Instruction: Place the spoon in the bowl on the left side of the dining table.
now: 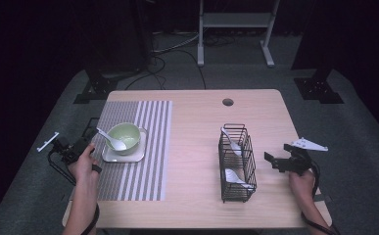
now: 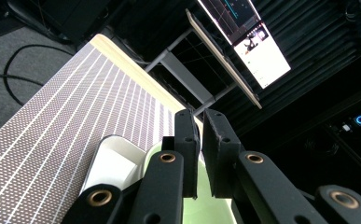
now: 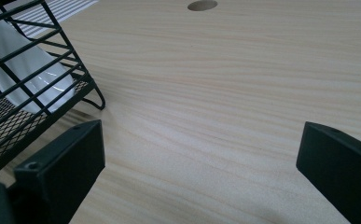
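Observation:
A pale green bowl (image 1: 127, 135) stands on a white square plate (image 1: 109, 156) on the striped placemat (image 1: 143, 147), and a white spoon (image 1: 112, 139) rests in the bowl with its handle pointing left. My left gripper (image 1: 86, 140) is at the mat's left edge beside the plate. In the left gripper view its jaws (image 2: 201, 116) are shut with nothing between them, above the plate (image 2: 110, 163) and the bowl's rim (image 2: 201, 207). My right gripper (image 1: 277, 152) stands open to the right of a black wire rack (image 1: 237, 161). In the right gripper view it (image 3: 204, 140) spans bare wood.
The rack (image 3: 29, 93) holds white spoons (image 1: 231, 142) (image 3: 29, 60). A cable hole (image 1: 227, 102) lies near the table's far edge (image 3: 202, 5). A metal stand (image 1: 236, 22) and cables are on the floor beyond. A lit screen (image 2: 257, 46) hangs beyond the table's far side.

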`<act>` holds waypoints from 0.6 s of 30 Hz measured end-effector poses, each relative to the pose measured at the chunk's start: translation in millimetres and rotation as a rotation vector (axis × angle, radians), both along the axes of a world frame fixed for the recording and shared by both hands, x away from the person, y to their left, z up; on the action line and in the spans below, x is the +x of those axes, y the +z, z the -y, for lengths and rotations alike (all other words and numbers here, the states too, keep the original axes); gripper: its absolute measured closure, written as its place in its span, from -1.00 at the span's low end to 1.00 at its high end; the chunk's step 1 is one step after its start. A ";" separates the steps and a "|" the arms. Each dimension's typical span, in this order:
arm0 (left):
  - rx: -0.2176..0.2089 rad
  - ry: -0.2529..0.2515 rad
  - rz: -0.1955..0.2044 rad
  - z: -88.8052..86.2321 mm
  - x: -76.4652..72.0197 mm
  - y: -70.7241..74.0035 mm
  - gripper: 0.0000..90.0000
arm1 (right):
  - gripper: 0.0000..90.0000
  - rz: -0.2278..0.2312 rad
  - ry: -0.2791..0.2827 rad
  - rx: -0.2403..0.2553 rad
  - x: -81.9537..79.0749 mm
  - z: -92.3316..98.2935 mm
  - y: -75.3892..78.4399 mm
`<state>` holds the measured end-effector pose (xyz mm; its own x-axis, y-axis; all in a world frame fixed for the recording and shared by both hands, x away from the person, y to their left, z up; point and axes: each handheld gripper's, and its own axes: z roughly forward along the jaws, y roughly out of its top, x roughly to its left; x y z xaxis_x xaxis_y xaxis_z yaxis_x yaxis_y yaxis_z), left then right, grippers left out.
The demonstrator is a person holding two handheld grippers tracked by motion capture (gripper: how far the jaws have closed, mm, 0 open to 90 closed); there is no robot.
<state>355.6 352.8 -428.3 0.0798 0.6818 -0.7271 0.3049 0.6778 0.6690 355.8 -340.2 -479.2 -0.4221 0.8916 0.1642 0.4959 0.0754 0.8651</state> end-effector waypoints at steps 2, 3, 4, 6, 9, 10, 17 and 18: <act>-0.001 0.003 -0.003 -0.4 -0.3 -1.0 0.87 | -1.00 -0.001 -0.001 0.000 0.0 0.0 0.0; -0.003 0.005 -0.004 -0.8 -0.5 -1.8 0.87 | -1.00 -0.001 -0.001 0.000 0.0 0.0 0.0; 0.000 0.006 -0.007 -1.3 -0.8 -2.6 0.87 | -1.00 0.000 -0.001 0.000 0.0 -0.1 0.0; 0.000 0.008 -0.011 -2.6 -1.4 -4.7 0.87 | -1.00 -0.001 -0.001 -0.001 0.0 -0.1 0.0; 0.002 0.011 -0.018 -5.1 -2.5 -7.7 0.87 | -1.00 -0.001 -0.001 -0.001 0.1 -0.1 0.0; 0.001 0.014 -0.021 -5.6 -2.9 -8.4 0.87 | -1.00 0.001 0.000 -0.002 0.2 0.0 -0.1; 0.015 0.018 -0.036 -8.3 -4.8 -13.9 0.84 | -1.00 -0.002 -0.004 -0.002 0.3 -0.1 -0.2; 0.017 0.018 -0.038 -8.6 -5.1 -15.1 0.84 | -1.00 -0.002 -0.004 -0.002 0.3 -0.1 -0.2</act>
<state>350.5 361.4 -443.4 0.0394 0.6954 -0.7176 0.3182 0.6720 0.6687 356.2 -340.0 -479.4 -0.4183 0.8935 0.1633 0.4977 0.0751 0.8641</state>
